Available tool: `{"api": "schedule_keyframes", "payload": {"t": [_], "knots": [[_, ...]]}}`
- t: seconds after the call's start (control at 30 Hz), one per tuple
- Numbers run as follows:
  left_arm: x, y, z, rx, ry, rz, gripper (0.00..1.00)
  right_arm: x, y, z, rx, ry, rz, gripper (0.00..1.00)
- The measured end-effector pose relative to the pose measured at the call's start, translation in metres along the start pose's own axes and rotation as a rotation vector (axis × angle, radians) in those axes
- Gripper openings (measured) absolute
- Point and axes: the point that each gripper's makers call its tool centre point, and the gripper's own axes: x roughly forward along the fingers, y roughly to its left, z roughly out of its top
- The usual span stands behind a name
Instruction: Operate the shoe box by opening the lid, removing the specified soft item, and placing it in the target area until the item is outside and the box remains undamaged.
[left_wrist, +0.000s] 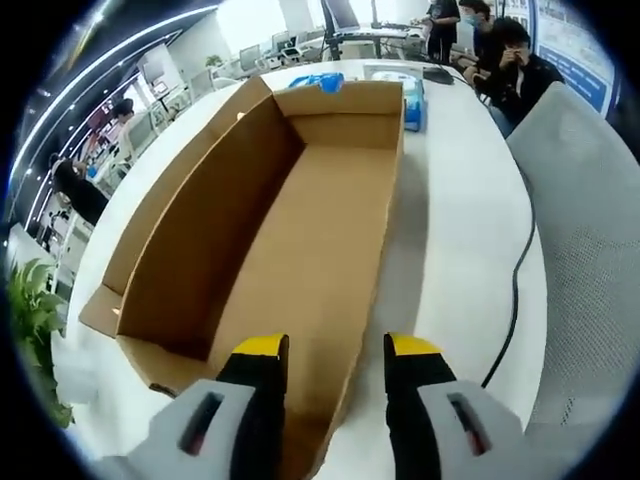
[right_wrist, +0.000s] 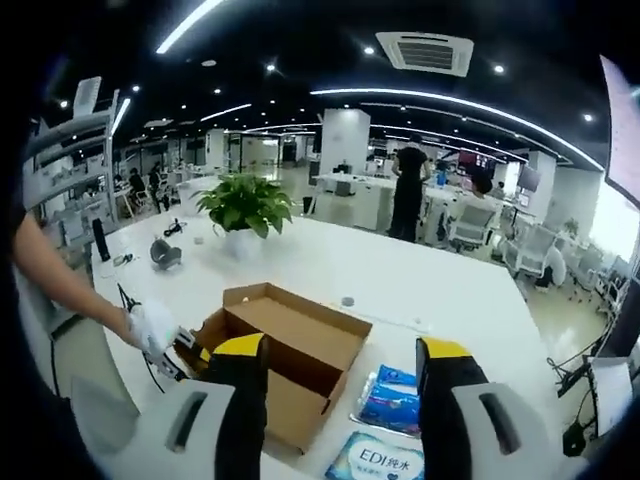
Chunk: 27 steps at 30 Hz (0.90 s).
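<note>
Two views, both tongs with jaws apart, nothing between them.

Left gripper view: left gripper (left_wrist: 336, 350) hangs over the near end of the box (left_wrist: 290, 220), which is open, its inside bare cardboard, no soft item seen in it. The box's long axis runs straight away from the tongs, far end up ahead. One jaw sits over the box floor; the other sits over or just outside the box's wall, cannot tell which. A flap (left_wrist: 100, 310) sticks out off to the left of the jaws. Blue packs (left_wrist: 412, 100) lie past the far end, ahead and slightly right. A black cable (left_wrist: 515, 290) trails along the table (left_wrist: 460, 230) to the right. A grey chair back (left_wrist: 585, 250) stands further right.

Right gripper view: right gripper (right_wrist: 340, 355) is held high and well back, looking down at the box (right_wrist: 290, 345) from the side, slightly left of the jaws. Blue tissue packs (right_wrist: 392, 400) lie just beside the box, between and below the jaw tips. The left gripper (right_wrist: 185, 345) shows at the box's left end, a white-gloved hand (right_wrist: 150, 325) on it, arm reaching in from the left. A plant (right_wrist: 245, 205) stands far ahead.

Judgement: lid already open, soft item apparently already out; the packs lie nearer the right tongs, the left is nearer the box.
</note>
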Motion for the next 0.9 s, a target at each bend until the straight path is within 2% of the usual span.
{"api": "schedule_keyframes", "payload": {"t": [0.03, 0.1, 0.13, 0.23, 0.33, 0.37, 0.4, 0.47, 0.6, 0.73, 0.83, 0.9], "knots": [[0.001, 0.000, 0.000, 0.000, 0.002, 0.000, 0.37, 0.001, 0.000, -0.003, -0.025, 0.014, 0.003, 0.55], [0.003, -0.001, -0.001, 0.000, 0.006, -0.001, 0.36, 0.002, -0.006, -0.015, -0.142, 0.072, -0.013, 0.50], [0.004, -0.002, -0.001, 0.000, 0.008, -0.004, 0.36, 0.002, -0.007, -0.017, -0.150, 0.079, -0.025, 0.48], [0.006, -0.004, -0.002, 0.002, 0.018, -0.010, 0.36, 0.002, -0.003, -0.020, -0.070, 0.061, -0.001, 0.49], [0.007, -0.005, -0.002, -0.005, 0.012, -0.007, 0.35, 0.003, -0.007, -0.025, -0.059, 0.078, -0.017, 0.49], [0.008, -0.006, -0.002, -0.003, 0.008, -0.011, 0.35, 0.003, -0.009, -0.026, -0.030, 0.081, -0.034, 0.49], [0.008, -0.007, -0.003, 0.003, 0.015, -0.016, 0.35, 0.004, -0.011, -0.026, 0.041, 0.085, -0.045, 0.49], [0.009, -0.007, -0.003, 0.008, 0.022, -0.015, 0.35, 0.004, -0.013, -0.021, 0.102, 0.069, -0.039, 0.50], [0.010, -0.006, -0.003, 0.004, 0.019, -0.019, 0.34, 0.005, -0.013, -0.014, 0.038, 0.063, -0.040, 0.50], [0.014, -0.007, -0.010, 0.000, 0.048, -0.038, 0.23, 0.011, -0.005, -0.013, -0.036, 0.082, -0.006, 0.48], [0.018, -0.009, -0.013, -0.004, 0.064, -0.041, 0.21, 0.018, -0.001, -0.011, -0.056, 0.095, 0.000, 0.45], [0.018, -0.010, -0.012, -0.002, 0.056, -0.048, 0.19, 0.023, 0.000, -0.007, -0.034, 0.090, 0.002, 0.45]]}}
